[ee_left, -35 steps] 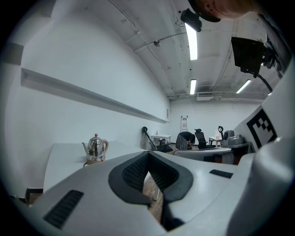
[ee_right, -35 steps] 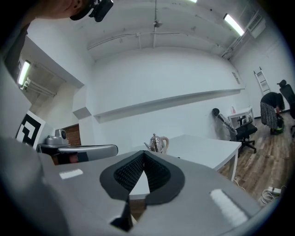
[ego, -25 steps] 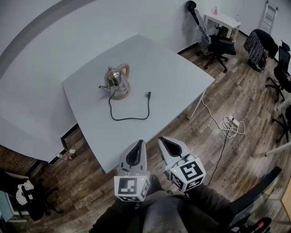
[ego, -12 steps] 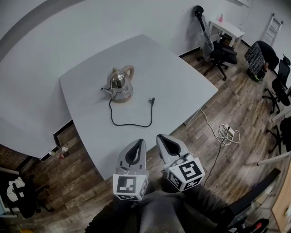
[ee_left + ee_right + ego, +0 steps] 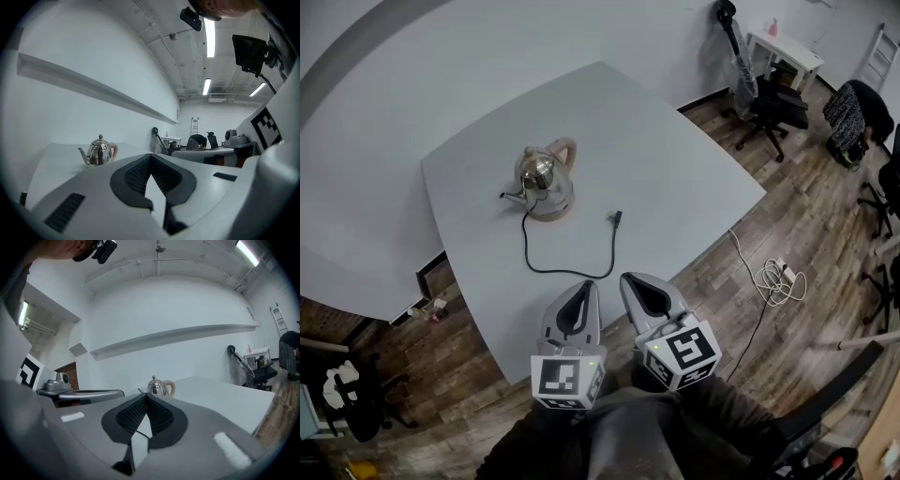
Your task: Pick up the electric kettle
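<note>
Both claws pinched shut, empty.
Left claw (image 5: 584,292) and right claw (image 5: 630,281) side by side; kettle (image 5: 546,178) ahead on the table (image 5: 675,159), closer than a second ago.

You've got a white table (image 5: 675,178): kettle (image 5: 546,178) near its middle, black cord (image 5: 572,270) looped beside it, plug (image 5: 617,219) lying loose.
</note>
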`<action>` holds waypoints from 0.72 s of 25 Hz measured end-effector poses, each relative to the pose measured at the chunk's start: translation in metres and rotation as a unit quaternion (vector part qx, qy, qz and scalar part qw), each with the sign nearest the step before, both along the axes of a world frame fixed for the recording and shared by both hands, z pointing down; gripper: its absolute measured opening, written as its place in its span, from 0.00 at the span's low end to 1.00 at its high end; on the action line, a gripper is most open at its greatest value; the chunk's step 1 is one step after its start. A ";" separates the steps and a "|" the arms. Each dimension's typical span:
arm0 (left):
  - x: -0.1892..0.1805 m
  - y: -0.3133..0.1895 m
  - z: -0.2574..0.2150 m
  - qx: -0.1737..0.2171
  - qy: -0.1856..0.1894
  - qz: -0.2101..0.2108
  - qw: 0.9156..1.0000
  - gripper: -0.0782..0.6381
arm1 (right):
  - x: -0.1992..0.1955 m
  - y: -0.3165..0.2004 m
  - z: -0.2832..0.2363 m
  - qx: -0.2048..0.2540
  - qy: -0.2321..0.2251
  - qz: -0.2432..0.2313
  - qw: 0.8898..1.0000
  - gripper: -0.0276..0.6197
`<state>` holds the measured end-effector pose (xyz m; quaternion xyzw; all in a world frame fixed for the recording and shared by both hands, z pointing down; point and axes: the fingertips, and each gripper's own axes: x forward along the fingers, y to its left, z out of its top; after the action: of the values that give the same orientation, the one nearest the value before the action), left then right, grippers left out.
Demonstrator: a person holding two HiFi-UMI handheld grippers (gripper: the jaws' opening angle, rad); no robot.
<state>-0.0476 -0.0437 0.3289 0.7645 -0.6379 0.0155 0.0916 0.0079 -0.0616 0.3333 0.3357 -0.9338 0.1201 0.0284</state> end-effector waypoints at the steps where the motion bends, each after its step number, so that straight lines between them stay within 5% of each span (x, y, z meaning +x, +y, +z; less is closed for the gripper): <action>1: 0.002 -0.007 0.001 -0.003 -0.003 -0.003 1.000 0.11 | 0.002 -0.007 0.002 -0.003 -0.002 -0.003 1.000 0.05; 18: 0.017 -0.077 0.001 -0.025 -0.032 -0.088 0.995 0.11 | 0.016 -0.092 0.008 -0.025 -0.035 -0.079 0.996 0.05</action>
<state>-0.0303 -0.1205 0.3298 0.7021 -0.7046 0.0475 0.0910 0.0240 -0.1534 0.3415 0.2554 -0.9546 0.1527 0.0139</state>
